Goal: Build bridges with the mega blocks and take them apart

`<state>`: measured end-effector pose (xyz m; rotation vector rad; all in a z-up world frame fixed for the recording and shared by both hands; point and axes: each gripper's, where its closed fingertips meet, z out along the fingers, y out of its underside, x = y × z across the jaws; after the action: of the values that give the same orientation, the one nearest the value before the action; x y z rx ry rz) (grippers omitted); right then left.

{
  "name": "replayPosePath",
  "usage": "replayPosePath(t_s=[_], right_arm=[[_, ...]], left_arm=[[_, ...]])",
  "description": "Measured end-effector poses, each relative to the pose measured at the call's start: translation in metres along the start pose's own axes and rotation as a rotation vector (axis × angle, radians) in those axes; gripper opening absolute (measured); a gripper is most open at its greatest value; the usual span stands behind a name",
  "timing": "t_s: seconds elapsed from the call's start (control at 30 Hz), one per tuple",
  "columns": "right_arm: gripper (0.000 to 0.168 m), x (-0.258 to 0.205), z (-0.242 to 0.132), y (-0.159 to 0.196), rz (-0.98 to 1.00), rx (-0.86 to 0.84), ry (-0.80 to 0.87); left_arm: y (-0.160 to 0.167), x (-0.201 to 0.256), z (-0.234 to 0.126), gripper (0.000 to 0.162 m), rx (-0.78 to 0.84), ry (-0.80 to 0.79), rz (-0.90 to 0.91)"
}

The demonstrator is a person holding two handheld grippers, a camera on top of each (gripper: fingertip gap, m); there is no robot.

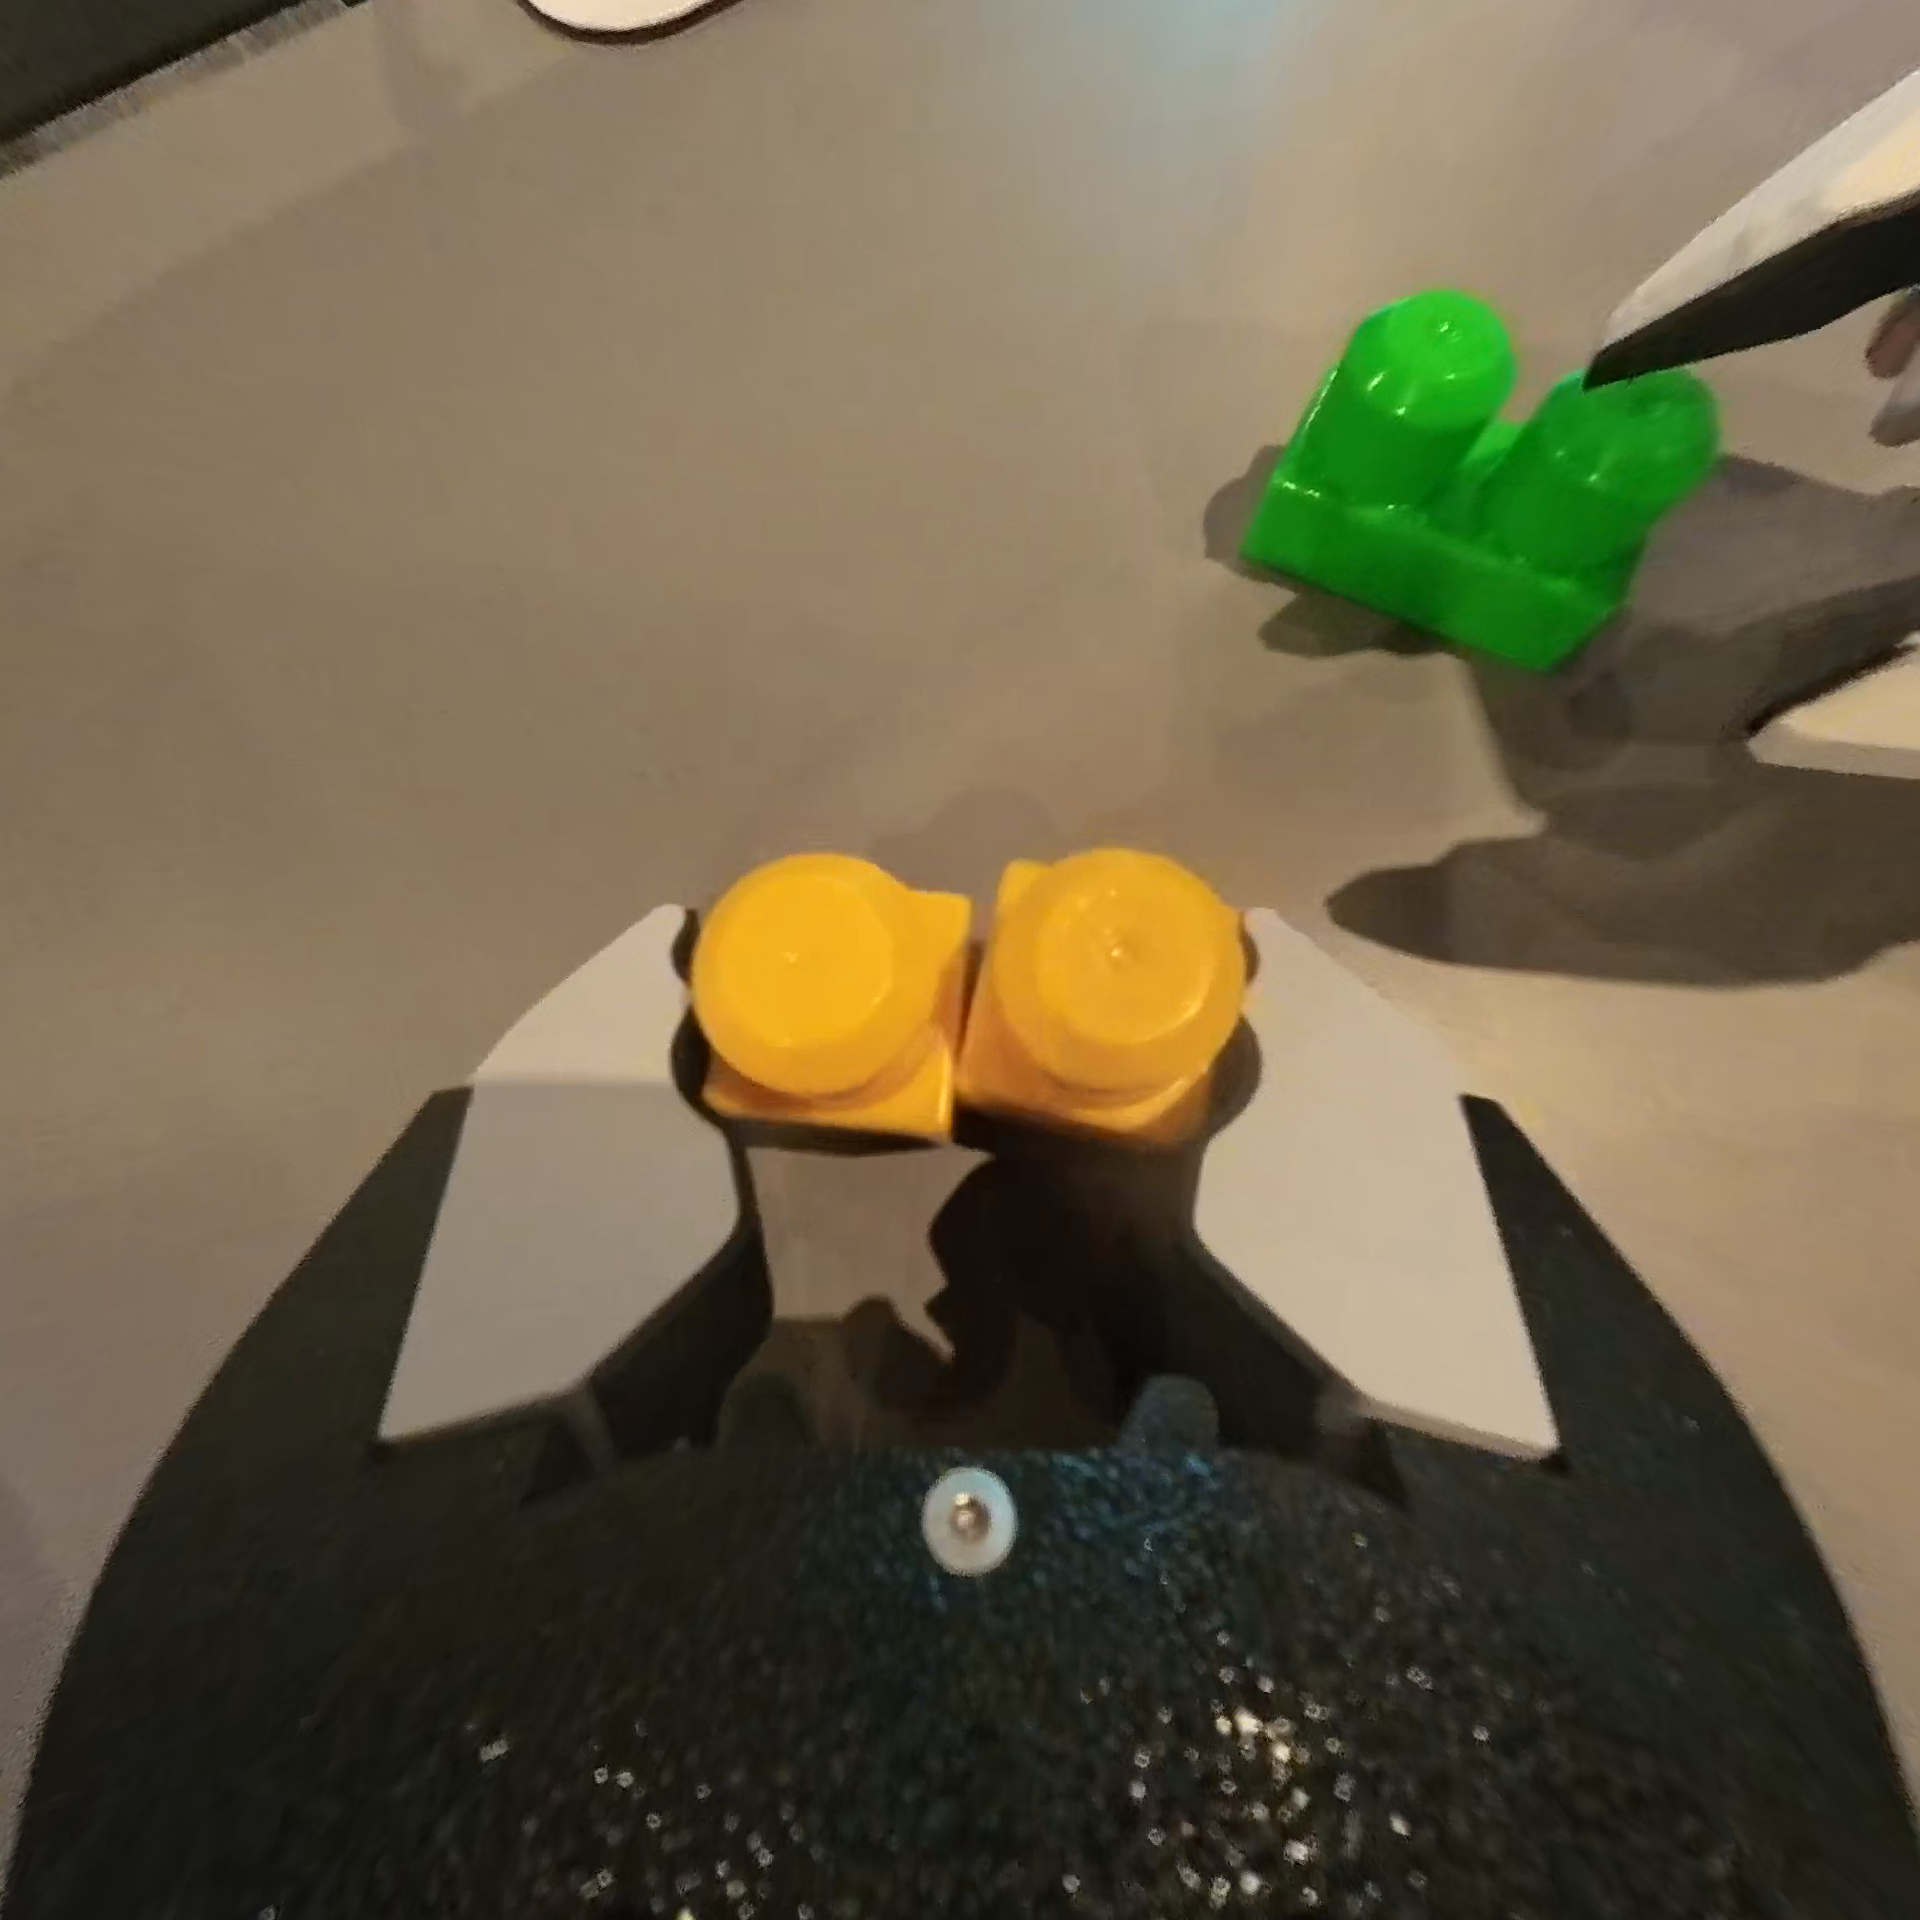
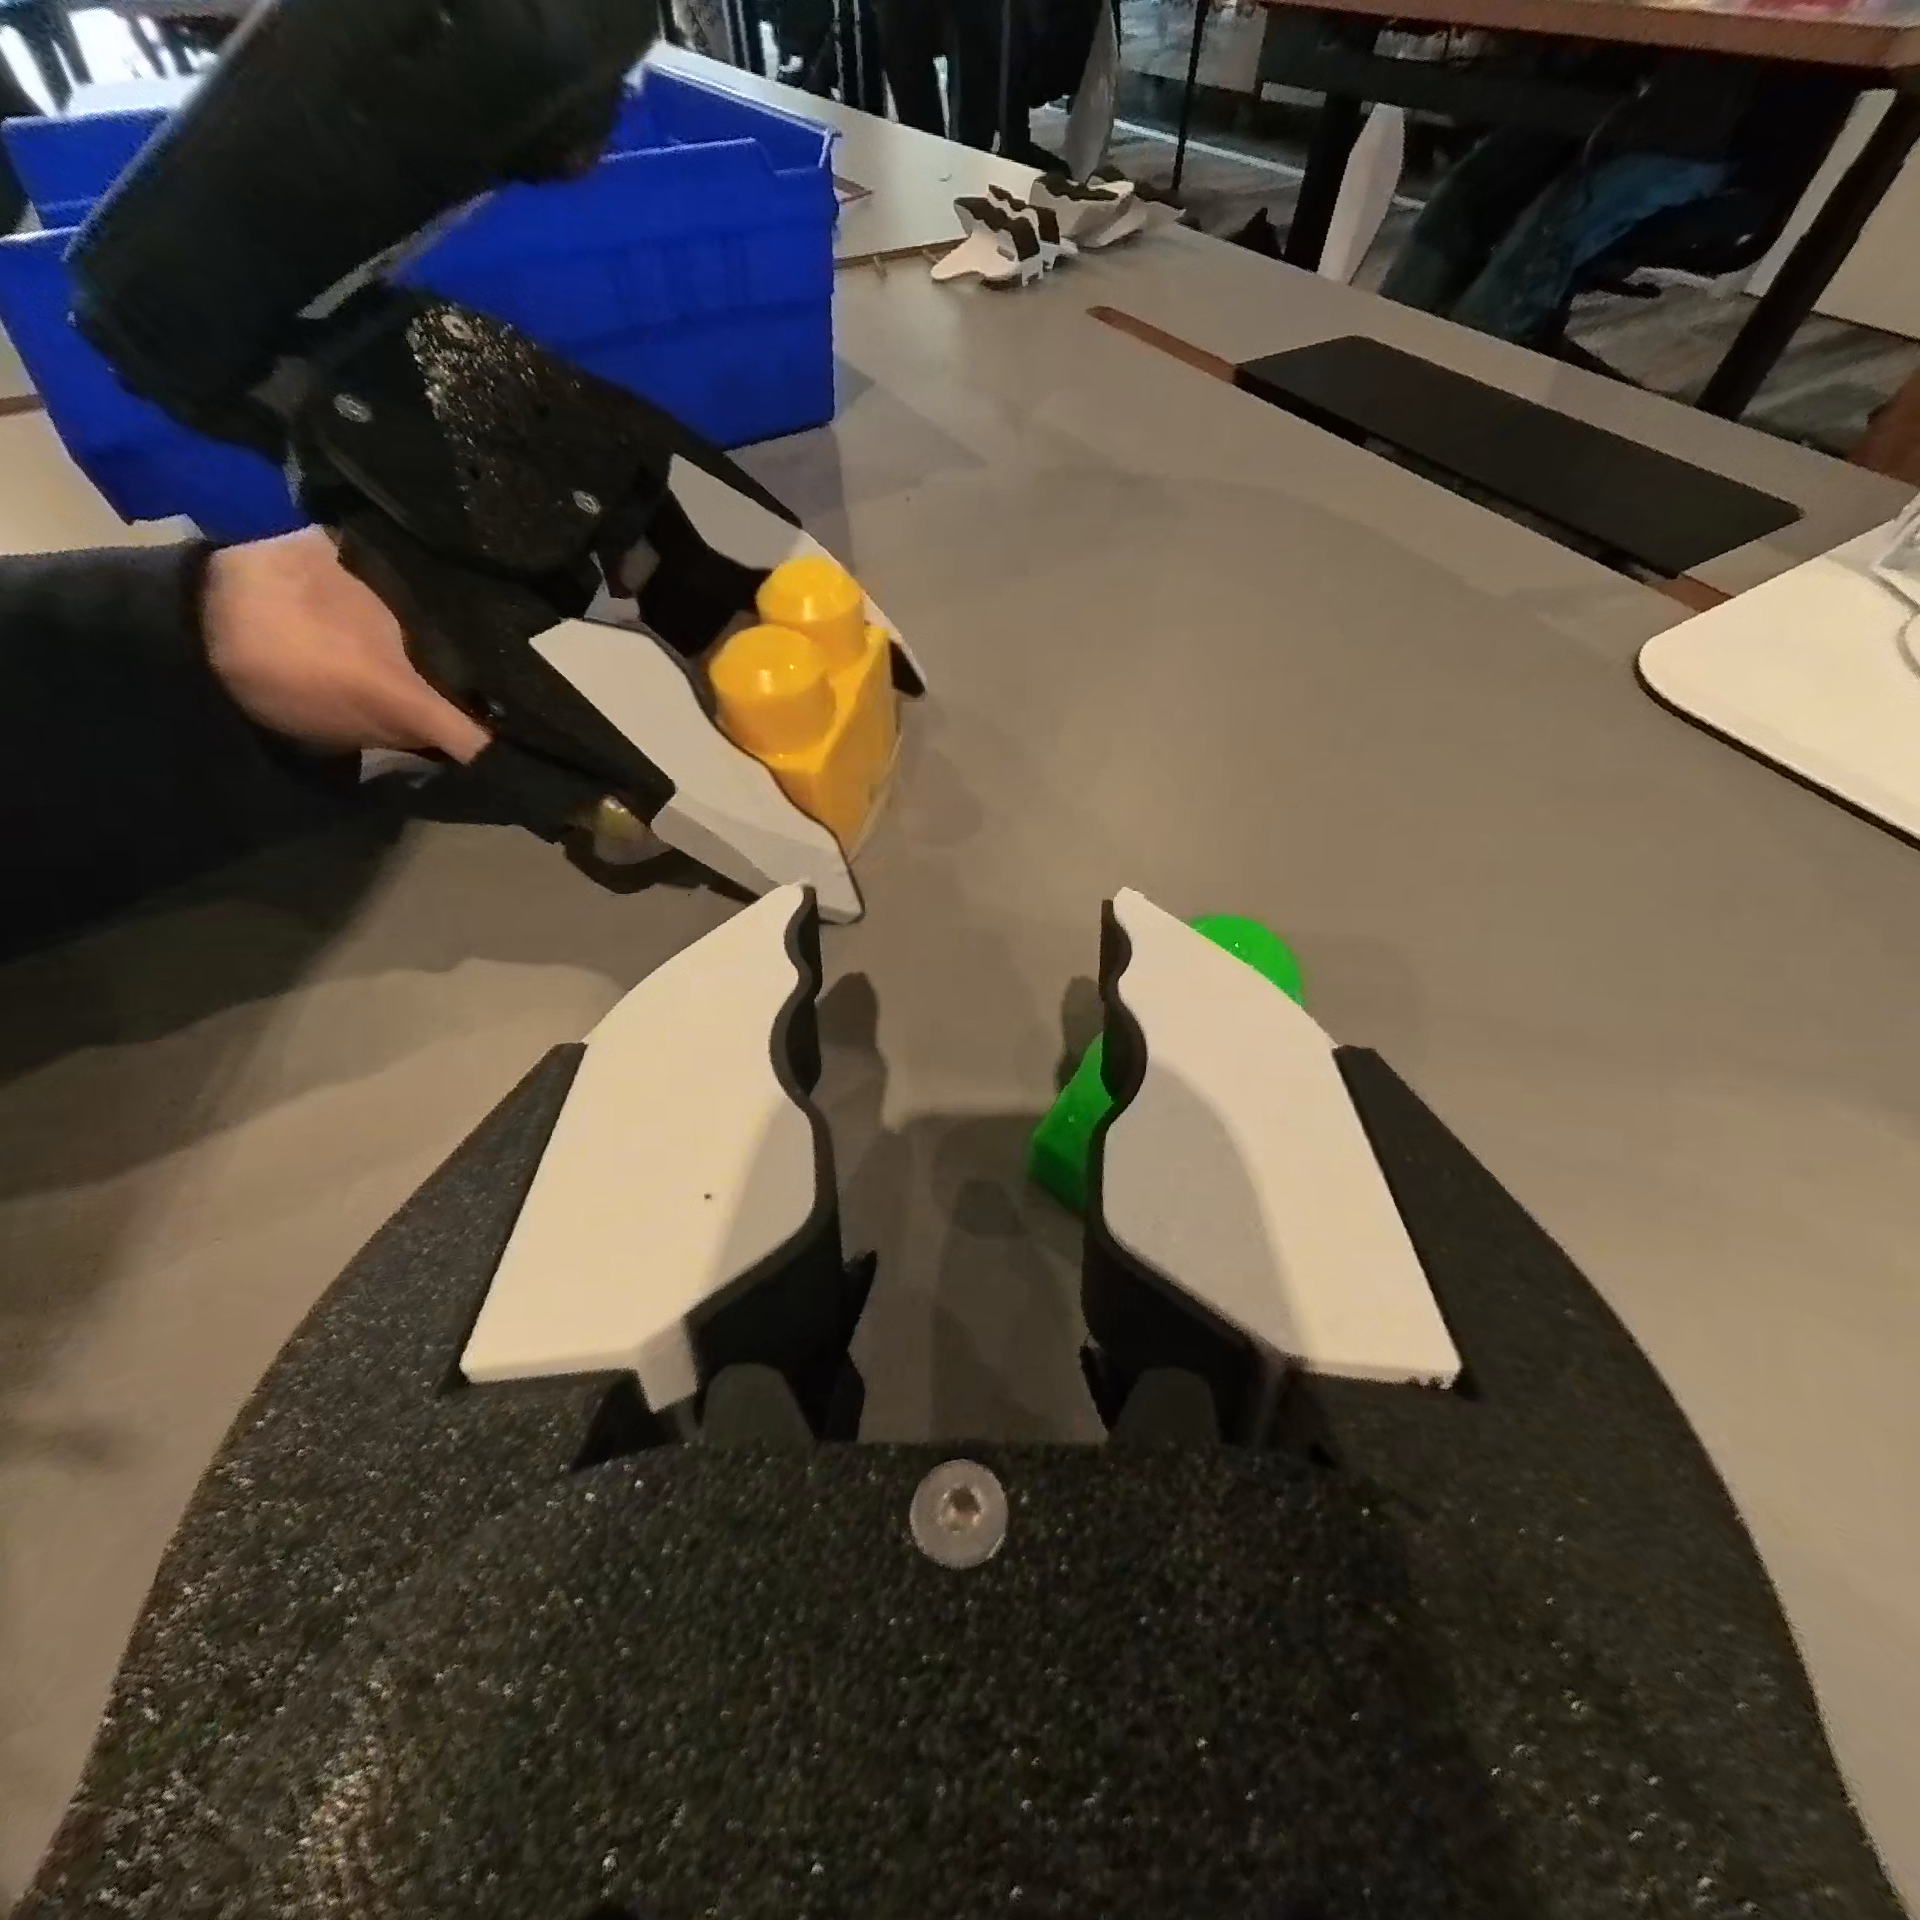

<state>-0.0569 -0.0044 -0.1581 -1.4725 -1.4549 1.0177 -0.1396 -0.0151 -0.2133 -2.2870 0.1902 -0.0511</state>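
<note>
The left tongs [image 1: 966, 997] pinch a glossy yellow two-stud plastic block [image 1: 971, 1003] low over the smooth grey counter [image 1: 727, 520]. The right tongs [image 2: 961, 914] are spread and empty, a shiny green two-stud block [image 1: 1475, 488] lying on the counter just beside their right finger [image 2: 1226, 1122].

Bare grey table [image 2: 1299, 665] ahead of right gripper [image 2: 961, 914], jaws apart, gap empty. Green block [image 2: 1081, 1132] just beside its right finger. Left gripper [image 2: 831, 748], clamping yellow block [image 2: 821, 707], crowding front-left. Blue bins [image 2: 665, 260] beyond.

Yellow blocks [image 1: 966, 1003] upright; green block [image 1: 1475, 488] tipped, apart.
</note>
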Motion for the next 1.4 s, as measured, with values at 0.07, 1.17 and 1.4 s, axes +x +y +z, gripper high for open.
replayPosePath(t_s=[0.07,1.17,1.4], right_arm=[[0.051,0.000,0.000,0.001,0.003,-0.002,-0.002],[0.033,0.040,-0.022,-0.026,0.074,-0.013,0.283],[0.032,0.017,-0.008,-0.034,0.091,-0.065,0.139]], left_arm=[[0.000,0.001,0.000,0.090,0.000,0.008,0.006],[-0.033,0.041,0.012,0.089,0.071,0.129,0.042],[-0.047,0.063,0.034,0.089,0.034,0.133,0.095]])
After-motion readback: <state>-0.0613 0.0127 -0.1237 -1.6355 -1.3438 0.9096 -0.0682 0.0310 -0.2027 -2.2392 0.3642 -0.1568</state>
